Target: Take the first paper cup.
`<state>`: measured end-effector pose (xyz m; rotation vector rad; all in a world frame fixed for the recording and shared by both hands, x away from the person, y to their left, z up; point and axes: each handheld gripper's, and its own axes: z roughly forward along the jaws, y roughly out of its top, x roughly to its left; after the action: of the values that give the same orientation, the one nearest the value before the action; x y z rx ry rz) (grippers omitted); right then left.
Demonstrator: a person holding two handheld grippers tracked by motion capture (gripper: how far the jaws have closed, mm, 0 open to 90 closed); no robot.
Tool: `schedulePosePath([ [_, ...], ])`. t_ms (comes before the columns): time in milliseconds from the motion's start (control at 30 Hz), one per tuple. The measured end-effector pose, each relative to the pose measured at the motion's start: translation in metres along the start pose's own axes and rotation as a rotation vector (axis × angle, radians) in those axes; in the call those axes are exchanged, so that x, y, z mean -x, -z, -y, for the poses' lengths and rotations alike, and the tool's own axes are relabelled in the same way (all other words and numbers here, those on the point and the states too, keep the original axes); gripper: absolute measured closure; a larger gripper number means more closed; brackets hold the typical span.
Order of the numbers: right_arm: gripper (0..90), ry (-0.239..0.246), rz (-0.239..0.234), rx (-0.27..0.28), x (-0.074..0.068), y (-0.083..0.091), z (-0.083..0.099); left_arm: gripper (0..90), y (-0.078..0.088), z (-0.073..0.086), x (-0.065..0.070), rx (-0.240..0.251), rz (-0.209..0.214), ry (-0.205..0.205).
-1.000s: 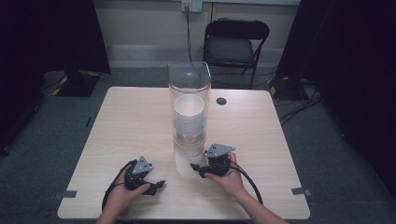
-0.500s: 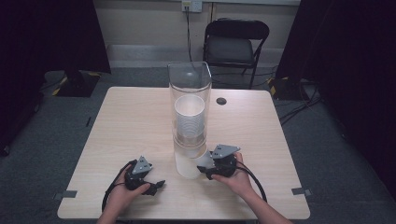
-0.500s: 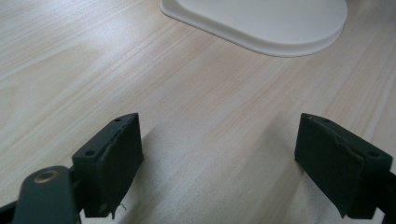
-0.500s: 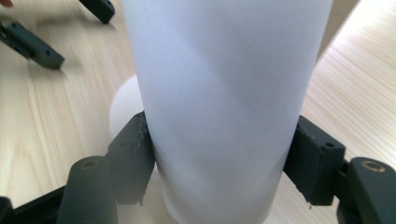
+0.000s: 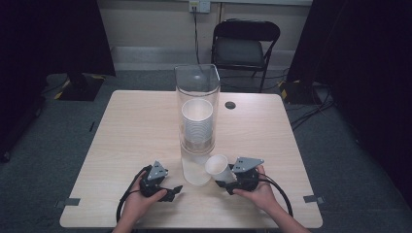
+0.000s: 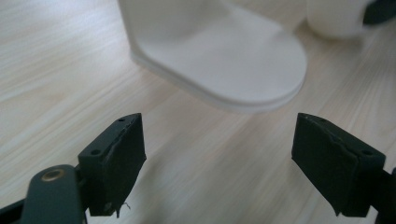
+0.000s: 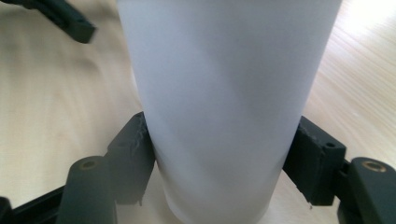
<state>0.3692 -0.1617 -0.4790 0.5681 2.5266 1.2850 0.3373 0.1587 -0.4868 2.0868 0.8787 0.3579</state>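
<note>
Dark curtains and a black folding chair point(image 5: 247, 46) stand beyond the pale wooden table point(image 5: 136, 131). At its middle rises a tall clear plastic cup dispenser point(image 5: 197, 121), its white base tongue toward the person. Just right of that base, the right gripper point(image 5: 224, 180) clamps a white paper cup point(image 5: 217, 166), mouth tilted toward the dispenser; its jaws have just been opening slightly. Left of the base, the left gripper point(image 5: 175, 190) gapes empty.

Left gripper point(image 6: 219, 163) jaws wide apart over table point(image 6: 60, 60), white dispenser base point(image 6: 233, 65) ahead
</note>
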Motion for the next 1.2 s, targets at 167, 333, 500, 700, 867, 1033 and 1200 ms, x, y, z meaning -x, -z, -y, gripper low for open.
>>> schedulePosePath([
  [167,31.1,0.015,-0.048,0.043,-0.011,0.001,-0.002,17.1,-0.008,-0.013,0.018,-0.003,-0.001,-0.006],
  [333,30.5,0.031,-0.082,0.039,-0.018,-0.004,0.000,17.1,-0.019,-0.023,0.031,0.020,-0.022,-0.006],
  [500,30.0,0.037,-0.092,-0.005,-0.023,-0.008,0.003,17.4,-0.027,-0.033,0.043,0.059,-0.018,-0.025],
  [700,25.9,0.035,-0.037,-0.030,-0.021,-0.006,0.007,17.4,-0.031,-0.033,0.048,0.039,-0.026,-0.048],
  [867,28.3,-0.032,0.006,-0.007,-0.001,0.002,0.009,17.5,-0.028,-0.028,0.041,0.012,-0.035,-0.049],
  [1033,27.3,-0.109,0.085,-0.027,0.022,0.002,0.015,17.4,-0.025,-0.023,0.035,-0.014,-0.035,-0.045],
  [1200,25.6,-0.110,0.171,-0.037,0.041,0.002,0.014,17.5,-0.022,-0.017,0.027,-0.028,-0.041,-0.029],
])
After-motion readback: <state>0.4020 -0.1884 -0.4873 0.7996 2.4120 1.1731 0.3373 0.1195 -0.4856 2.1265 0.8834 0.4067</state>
